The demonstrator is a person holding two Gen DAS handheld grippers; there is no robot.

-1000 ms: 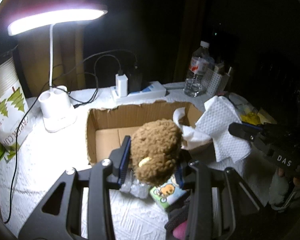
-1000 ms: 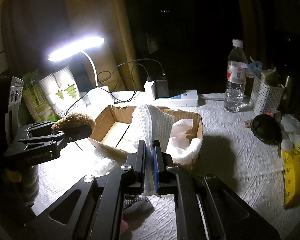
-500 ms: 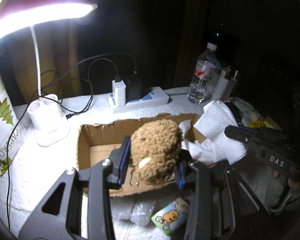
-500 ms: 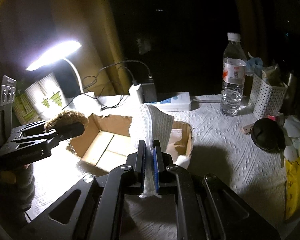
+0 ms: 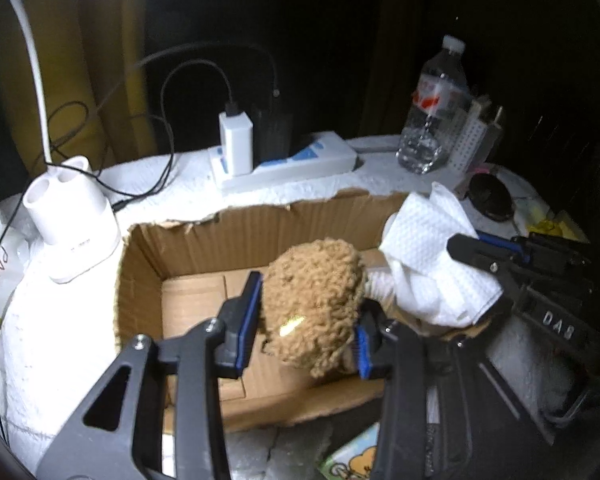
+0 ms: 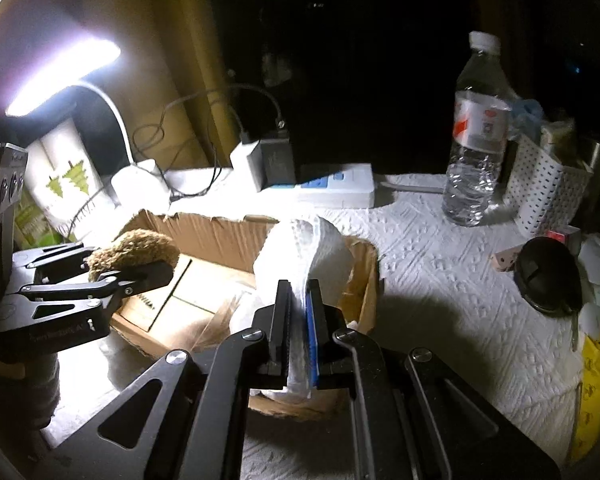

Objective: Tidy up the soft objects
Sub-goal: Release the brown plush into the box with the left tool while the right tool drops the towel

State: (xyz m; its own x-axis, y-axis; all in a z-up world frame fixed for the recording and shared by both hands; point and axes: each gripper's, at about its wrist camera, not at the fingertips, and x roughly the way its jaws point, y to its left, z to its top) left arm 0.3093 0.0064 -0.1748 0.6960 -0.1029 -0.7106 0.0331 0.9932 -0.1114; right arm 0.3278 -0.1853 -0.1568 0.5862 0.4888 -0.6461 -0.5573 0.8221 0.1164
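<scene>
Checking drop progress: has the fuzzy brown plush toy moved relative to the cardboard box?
Yes. The fuzzy brown plush toy went from the cardboard box's near edge to above its interior.

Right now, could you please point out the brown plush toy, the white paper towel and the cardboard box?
brown plush toy (image 5: 312, 300), left wrist view, middle of its curly body.
white paper towel (image 6: 304, 256), right wrist view, upper fold.
cardboard box (image 5: 260, 232), left wrist view, inner back wall.

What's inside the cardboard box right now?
The box shows a bare cardboard floor on its left side and crumpled white paper at its right end. The plush and towel hide the rest.
</scene>
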